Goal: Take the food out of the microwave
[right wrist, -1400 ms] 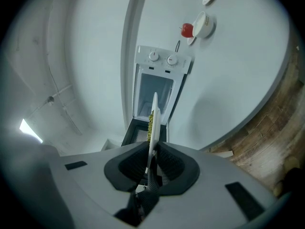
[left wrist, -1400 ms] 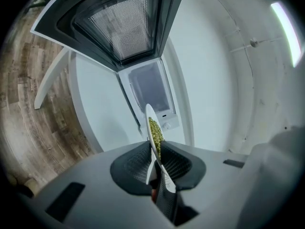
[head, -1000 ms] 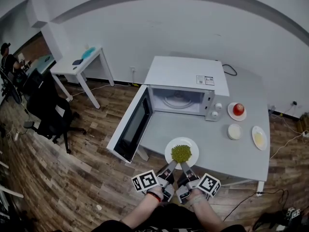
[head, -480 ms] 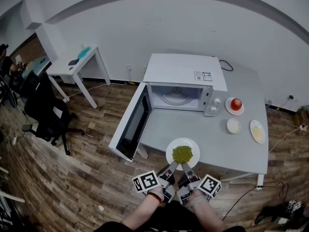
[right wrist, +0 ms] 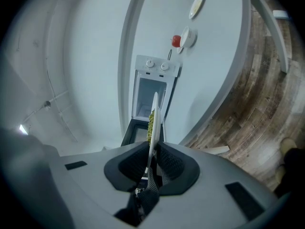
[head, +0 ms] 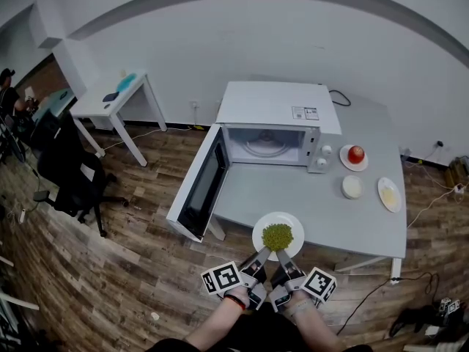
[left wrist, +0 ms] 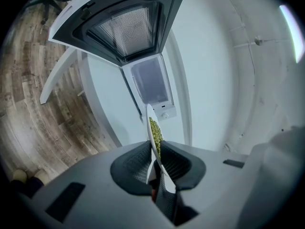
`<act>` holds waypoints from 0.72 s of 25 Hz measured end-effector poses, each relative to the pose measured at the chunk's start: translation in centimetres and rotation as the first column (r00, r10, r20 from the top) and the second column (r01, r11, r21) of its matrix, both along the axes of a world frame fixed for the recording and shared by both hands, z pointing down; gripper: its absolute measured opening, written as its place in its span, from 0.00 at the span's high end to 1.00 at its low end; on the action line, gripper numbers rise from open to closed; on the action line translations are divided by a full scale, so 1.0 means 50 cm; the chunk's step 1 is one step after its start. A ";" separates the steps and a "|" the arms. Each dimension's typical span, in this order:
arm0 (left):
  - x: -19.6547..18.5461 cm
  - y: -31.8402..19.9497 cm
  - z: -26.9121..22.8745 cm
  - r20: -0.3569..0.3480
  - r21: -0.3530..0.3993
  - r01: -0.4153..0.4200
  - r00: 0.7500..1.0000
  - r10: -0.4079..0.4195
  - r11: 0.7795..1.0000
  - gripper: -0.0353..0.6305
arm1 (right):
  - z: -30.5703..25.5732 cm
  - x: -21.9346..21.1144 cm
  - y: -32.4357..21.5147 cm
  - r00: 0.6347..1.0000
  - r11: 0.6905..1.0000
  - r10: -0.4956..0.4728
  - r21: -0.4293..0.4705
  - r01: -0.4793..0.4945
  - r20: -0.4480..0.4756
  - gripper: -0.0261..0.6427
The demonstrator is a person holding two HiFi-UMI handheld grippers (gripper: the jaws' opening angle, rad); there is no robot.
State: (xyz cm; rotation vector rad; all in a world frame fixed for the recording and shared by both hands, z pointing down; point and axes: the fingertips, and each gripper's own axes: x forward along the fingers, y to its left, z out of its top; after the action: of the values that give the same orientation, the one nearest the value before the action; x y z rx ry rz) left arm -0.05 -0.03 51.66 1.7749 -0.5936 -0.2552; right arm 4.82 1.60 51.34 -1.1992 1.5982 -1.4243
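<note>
White round plate, green peas heaped at centre. My left gripper and right gripper both clamp its 6 o'clock rim.

Ahead of your right gripper and off to its right, three small dishes sit on the grey table. The farthest one is a little plate with a red round thing on it. Nearer is a white round dish, and just beside that a flat plate with something pale yellow on it. Far off to the left of your left gripper a black chair stands on the wooden floor. Past the chair, farther from that gripper, is a small white desk.
</note>
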 end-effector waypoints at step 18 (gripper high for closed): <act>-0.029 0.045 0.015 -0.001 -0.007 -0.016 1.000 0.016 1.000 0.86 | 0.019 -0.026 0.051 1.000 1.000 0.016 -0.022 -0.016 -0.014 0.86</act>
State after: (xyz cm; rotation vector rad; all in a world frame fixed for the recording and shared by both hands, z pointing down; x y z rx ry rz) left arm -1.48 2.24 52.41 1.7720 -0.5788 -0.2430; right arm 3.53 4.16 52.27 -1.2346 1.5821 -1.4301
